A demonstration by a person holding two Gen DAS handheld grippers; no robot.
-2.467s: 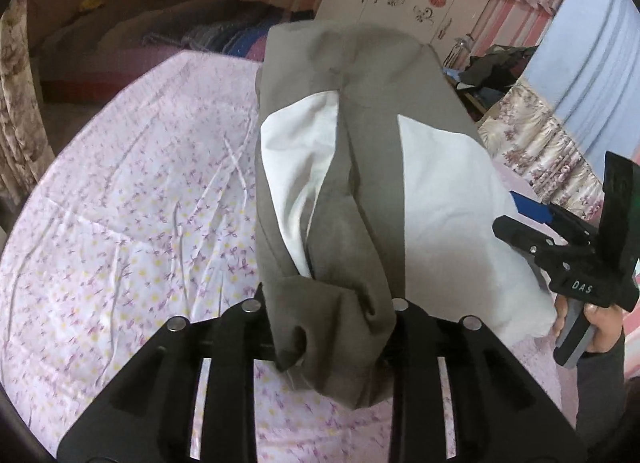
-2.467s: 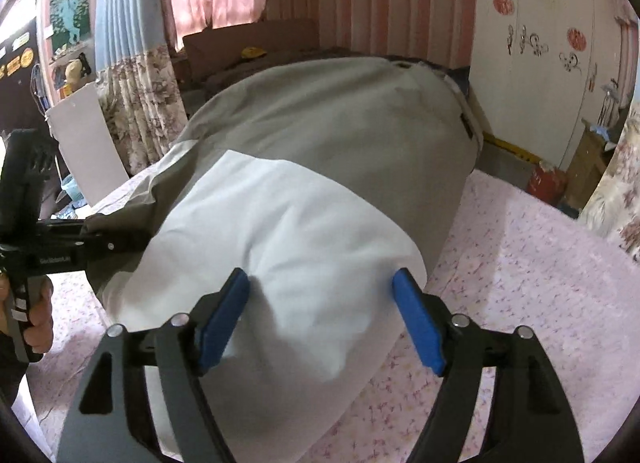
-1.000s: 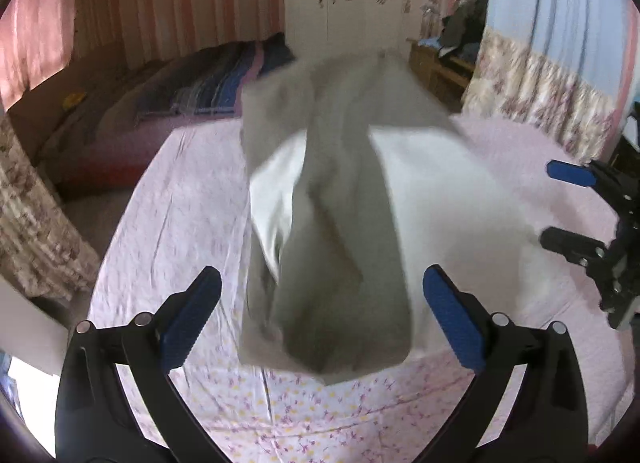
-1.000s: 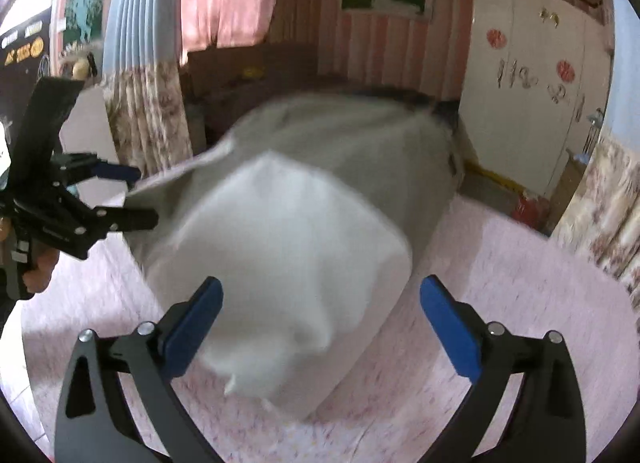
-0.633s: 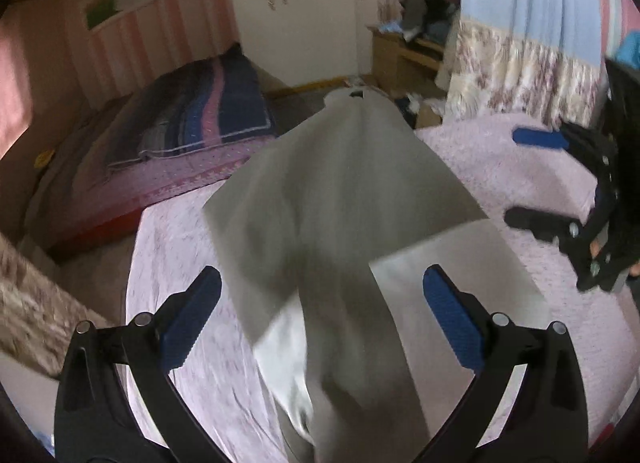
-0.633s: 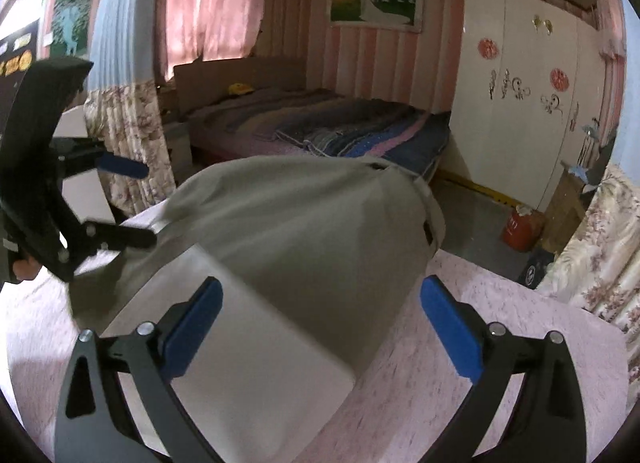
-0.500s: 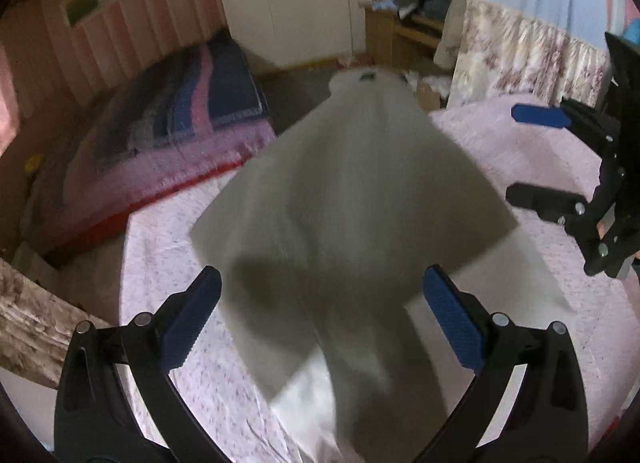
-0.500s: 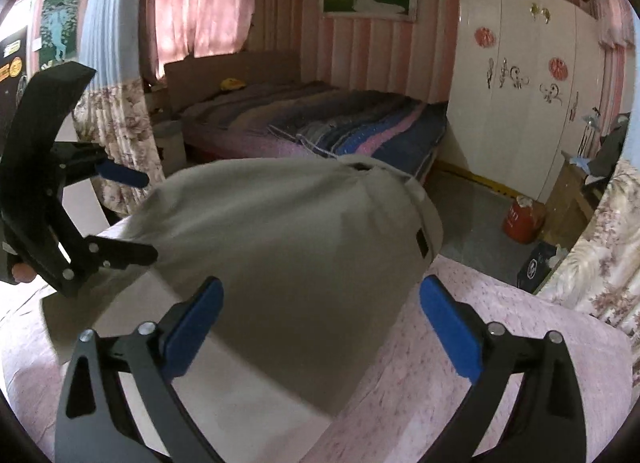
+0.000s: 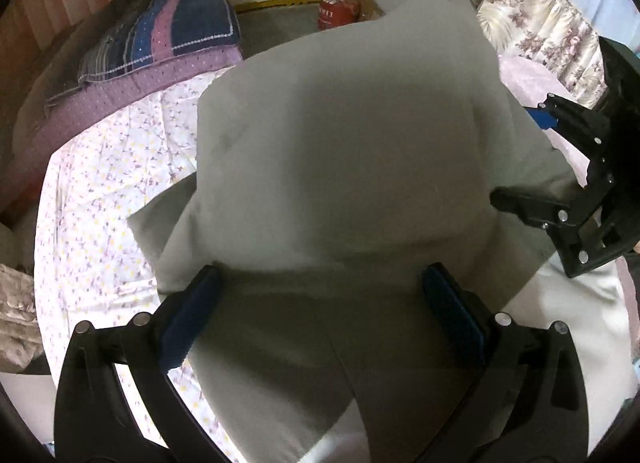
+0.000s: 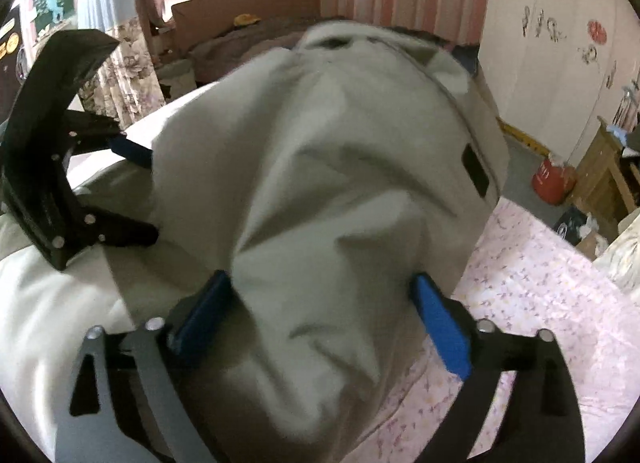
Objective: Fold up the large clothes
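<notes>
Garment (image 9: 340, 167) bulges between both spread tongs (image 9: 320, 303) (image 10: 320, 303), right opening; only left view shows striped blanket (image 9: 160, 31).

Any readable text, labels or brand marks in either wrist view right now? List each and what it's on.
None can be read.
Red container on the floor: white lettering, too blurred to read.
Dark patch on the grey garment: no legible text.
Wardrobe decals: ornaments, not words.
Wall posters: too small and blurred.
</notes>
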